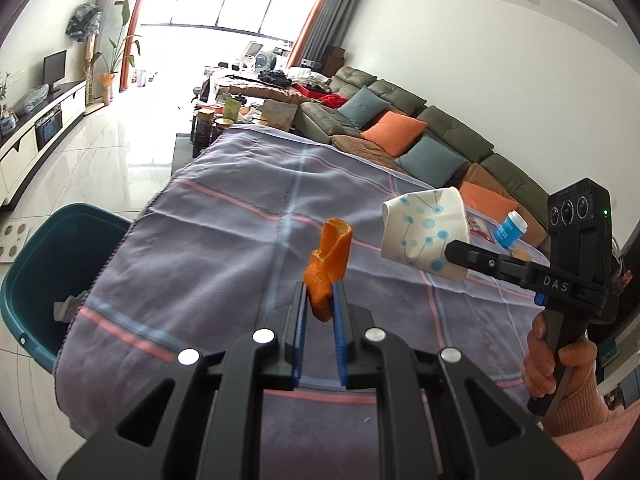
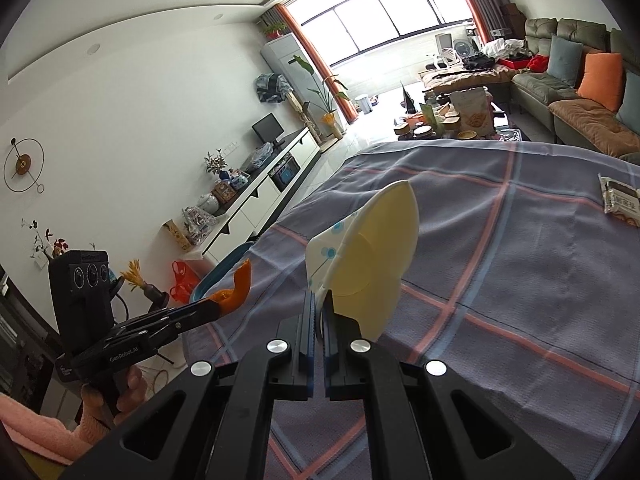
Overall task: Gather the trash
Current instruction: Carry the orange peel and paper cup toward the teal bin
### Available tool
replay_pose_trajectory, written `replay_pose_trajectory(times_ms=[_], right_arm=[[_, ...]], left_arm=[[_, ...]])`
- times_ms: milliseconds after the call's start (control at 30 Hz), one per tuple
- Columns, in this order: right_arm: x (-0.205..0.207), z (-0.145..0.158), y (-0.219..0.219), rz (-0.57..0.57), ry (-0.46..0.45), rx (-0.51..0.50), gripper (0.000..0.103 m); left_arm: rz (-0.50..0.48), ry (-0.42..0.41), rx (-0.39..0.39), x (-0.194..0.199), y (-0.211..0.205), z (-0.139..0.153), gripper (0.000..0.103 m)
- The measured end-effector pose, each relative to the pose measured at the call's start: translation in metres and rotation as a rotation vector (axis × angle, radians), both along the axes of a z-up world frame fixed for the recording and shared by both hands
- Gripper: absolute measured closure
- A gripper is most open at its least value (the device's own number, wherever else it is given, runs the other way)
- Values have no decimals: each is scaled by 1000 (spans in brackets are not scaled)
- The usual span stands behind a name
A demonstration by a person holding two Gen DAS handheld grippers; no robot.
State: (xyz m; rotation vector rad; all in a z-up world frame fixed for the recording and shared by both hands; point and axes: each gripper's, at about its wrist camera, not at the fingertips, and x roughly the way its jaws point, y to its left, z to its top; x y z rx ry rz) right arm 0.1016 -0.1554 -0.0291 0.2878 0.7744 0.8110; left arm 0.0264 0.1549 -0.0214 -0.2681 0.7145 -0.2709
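Observation:
My left gripper (image 1: 320, 290) is shut on a curled orange peel (image 1: 328, 264) and holds it above the table's checked purple cloth (image 1: 224, 216). My right gripper (image 2: 320, 300) is shut on a crushed white paper cup with blue dots (image 2: 368, 256), also held above the cloth. The cup shows in the left wrist view (image 1: 424, 232) at the right, and the peel shows in the right wrist view (image 2: 236, 288) at the left. A teal bin (image 1: 40, 268) stands on the floor left of the table, with some scraps inside.
A snack packet (image 2: 620, 200) lies on the cloth at the far right. A blue-capped bottle (image 1: 510, 230) and a red-and-white packet (image 1: 478, 224) lie near the table's right edge. A sofa with cushions (image 1: 420, 136) runs along the right wall. A cluttered low table (image 1: 240, 112) stands beyond.

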Motion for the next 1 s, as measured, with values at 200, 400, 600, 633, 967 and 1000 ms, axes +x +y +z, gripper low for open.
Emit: replay_pose_trajectory(times_ms=[200,400,600,633,967,1000], right_arm=[[1,0,14,33,0,2,100],[1,1,27,66,0,7,100],[0,2,40,94,-4,6,99],[0,2,41,98,-4,6,100],[4,1,54,122,2,11,99],[4,0,55,124,3,11,99]], left_arm=[[25,-1,-1,-4,8,0,89],[50,-3,1,-8,16,2,89],[71,-4,2,-14,25,3,89],[74,-5,2,-15,27,3,89],[114,-8,1,-19,39,4,89],[117,-8,1,-19,40,4,89]])
